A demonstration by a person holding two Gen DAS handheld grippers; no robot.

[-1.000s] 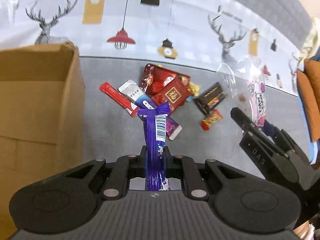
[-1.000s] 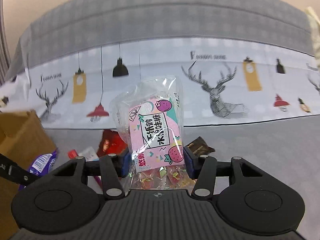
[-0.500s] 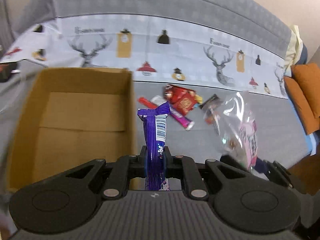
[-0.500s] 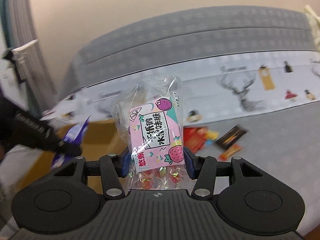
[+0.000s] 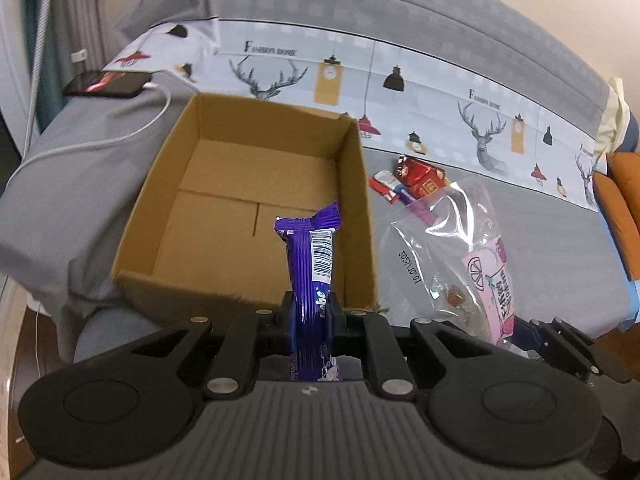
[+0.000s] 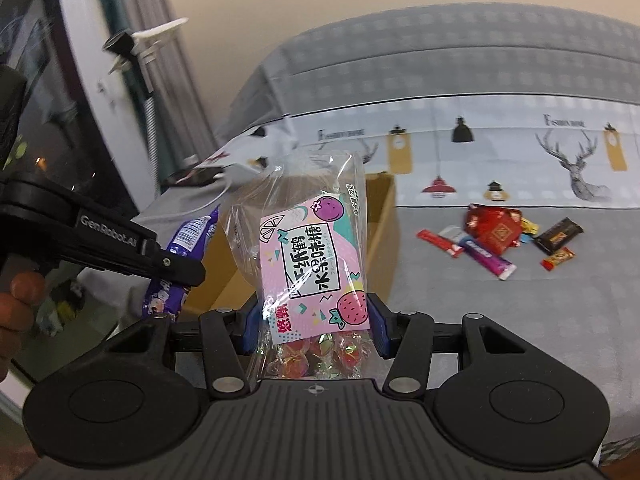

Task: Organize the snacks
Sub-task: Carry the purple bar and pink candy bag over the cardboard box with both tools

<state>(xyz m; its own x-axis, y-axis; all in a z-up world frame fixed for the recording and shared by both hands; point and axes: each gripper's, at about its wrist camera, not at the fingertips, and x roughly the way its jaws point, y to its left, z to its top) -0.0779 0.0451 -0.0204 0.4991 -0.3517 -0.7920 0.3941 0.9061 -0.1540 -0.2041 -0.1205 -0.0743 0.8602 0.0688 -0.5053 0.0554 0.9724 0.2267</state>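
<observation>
The left gripper (image 5: pixel 310 312) is clamping its black fingers (image 5: pixel 289 314) tight on a purple foil-wrapped candy bar (image 5: pixel 311 264), which is standing upright over the near wall of the open brown cardboard box (image 5: pixel 168 200). The bar's lower end is disappearing behind the gripper body. In the right wrist view this gripper (image 6: pixel 176 270) is reaching in level from the left, with part of the person's hand (image 6: pixel 18 300) cut off at the edge.

The right gripper (image 6: pixel 314 330) is pinching its blue-padded fingers (image 6: pixel 249 328) on a clear plastic bag of wrapped candies with a pink label (image 6: pixel 312 264), holding it upright just right of the box (image 6: pixel 380 216). The bag's bottom is hidden behind the gripper.

Farther right, a loose pile of red, purple and dark snack packets (image 6: pixel 496 240) is lying on the grey bed cover (image 6: pixel 520 312), well apart from both grippers; their labels are too small to read.
</observation>
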